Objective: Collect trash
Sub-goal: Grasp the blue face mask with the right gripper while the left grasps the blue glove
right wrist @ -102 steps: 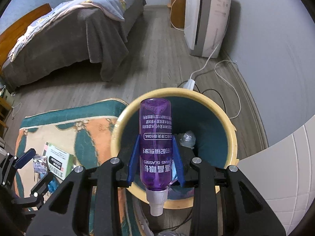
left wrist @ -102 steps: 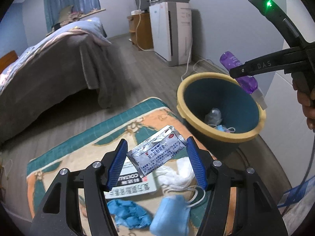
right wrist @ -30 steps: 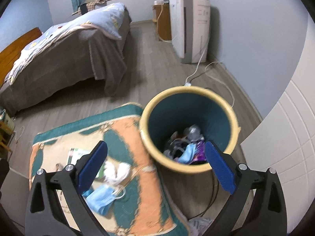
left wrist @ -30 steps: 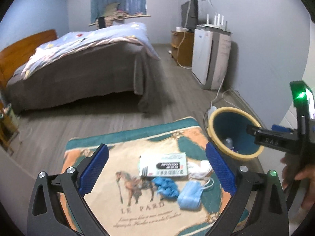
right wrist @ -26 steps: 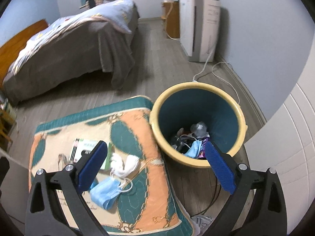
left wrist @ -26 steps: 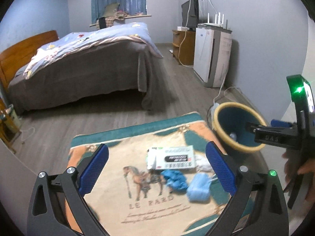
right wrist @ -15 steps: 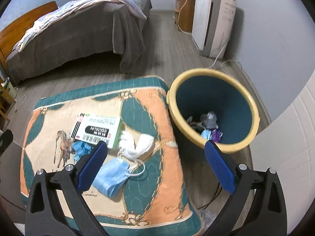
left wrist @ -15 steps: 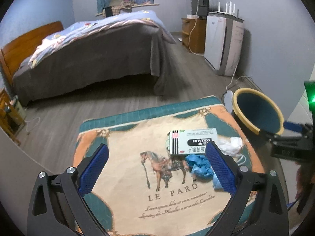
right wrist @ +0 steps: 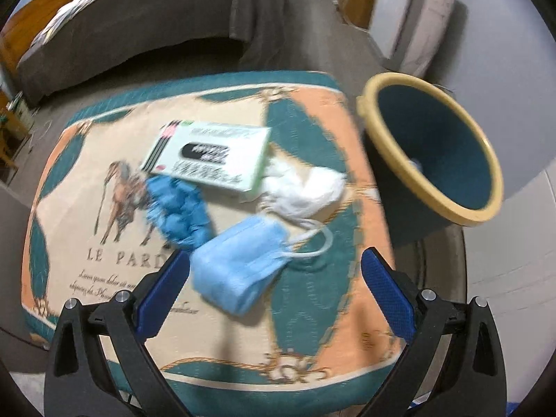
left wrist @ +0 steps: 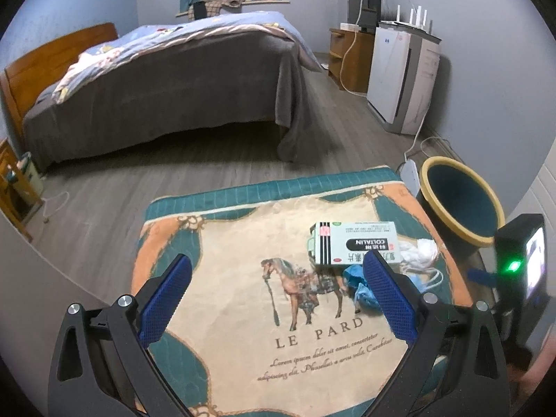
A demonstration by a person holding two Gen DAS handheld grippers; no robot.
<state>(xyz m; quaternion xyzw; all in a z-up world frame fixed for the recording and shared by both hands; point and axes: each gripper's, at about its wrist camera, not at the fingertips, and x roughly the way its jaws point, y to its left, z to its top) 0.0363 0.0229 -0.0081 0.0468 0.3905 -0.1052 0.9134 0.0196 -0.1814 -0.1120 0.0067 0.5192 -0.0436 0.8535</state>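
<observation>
Both grippers are wide open and hold nothing. The left gripper (left wrist: 276, 300) hangs over the middle of the soft cloth with the brown horse picture (left wrist: 243, 312). The right gripper (right wrist: 274, 288) hangs low over the folded blue paper face mask (right wrist: 239, 271), which lies between its two blue fingers but is not yet pinched. The rest of the trash is near it on the cloth: a white and green cardboard medicine box (right wrist: 208, 156), a scrunched blue plastic glove (right wrist: 179, 210) touching the box's near edge, and a white crumpled face mask (right wrist: 302, 191) just beside the box. The round bin with the yellow rim and dark green inside (right wrist: 431, 153) stands on the floor next to the cloth, on the right, and a little trash shows at its bottom. I think the blue mask is the next thing to grab. Here is what could go wrong: the mask is soft and floppy, so the fingers might catch only one thin layer and it could slip out on the way to the bin. Its white ear loop (right wrist: 312, 243) lies close to the white mask's strings, so the two might drag along together. The cloth could also bunch up if the fingers press too deep.
</observation>
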